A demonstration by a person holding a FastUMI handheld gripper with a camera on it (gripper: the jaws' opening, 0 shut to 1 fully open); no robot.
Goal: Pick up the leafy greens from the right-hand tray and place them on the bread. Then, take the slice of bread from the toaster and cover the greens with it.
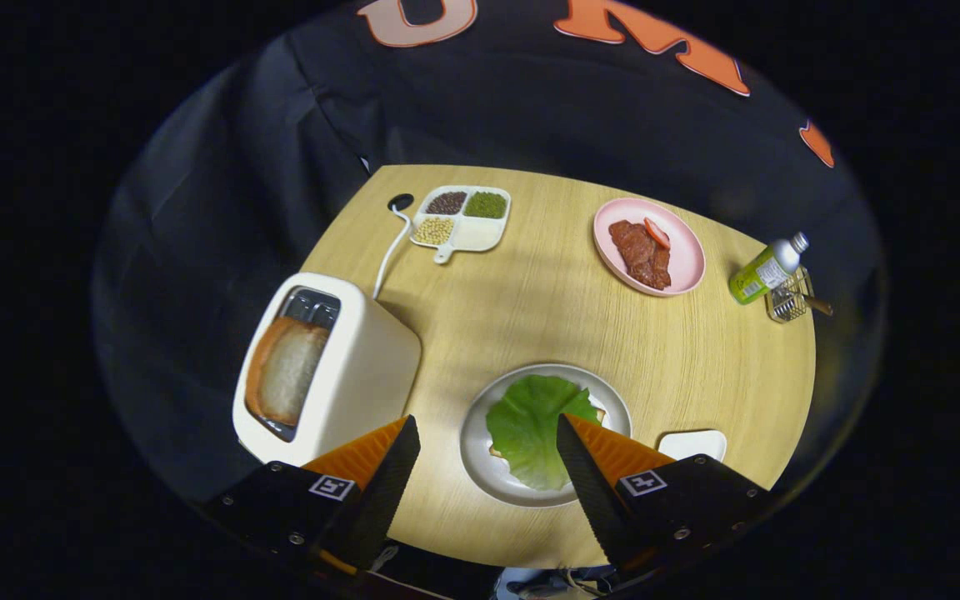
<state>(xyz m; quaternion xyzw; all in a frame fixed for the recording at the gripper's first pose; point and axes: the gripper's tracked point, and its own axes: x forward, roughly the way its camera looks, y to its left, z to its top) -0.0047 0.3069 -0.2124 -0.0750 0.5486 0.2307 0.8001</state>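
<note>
We see the gripper (488,429) held high above the table (547,308), tilted down at it, its two fingers spread wide and holding nothing; one fingertip (403,433) sits at lower centre-left, the other at lower centre-right, overlapping the near edge of the greens. Between the fingers, at lower centre of the frame, lies the grey plate (480,454) with the greens (534,429) spread flat on it, a sliver of bread (497,452) peeking out at the leaf's left edge. Just beside the right finger a small white tray (694,443) shows in part. At left of the frame stands the cream toaster (363,371), a slice (287,371) upright in its slot, its white cord (392,246) running to a hole in the table. Beyond, at upper centre, we see a divided dish (463,218) of beans and grains; at upper right a pink plate (684,258) with meat (640,252) and a red slice, then a green bottle (766,268) lying tilted by a wire basket (788,298).
</note>
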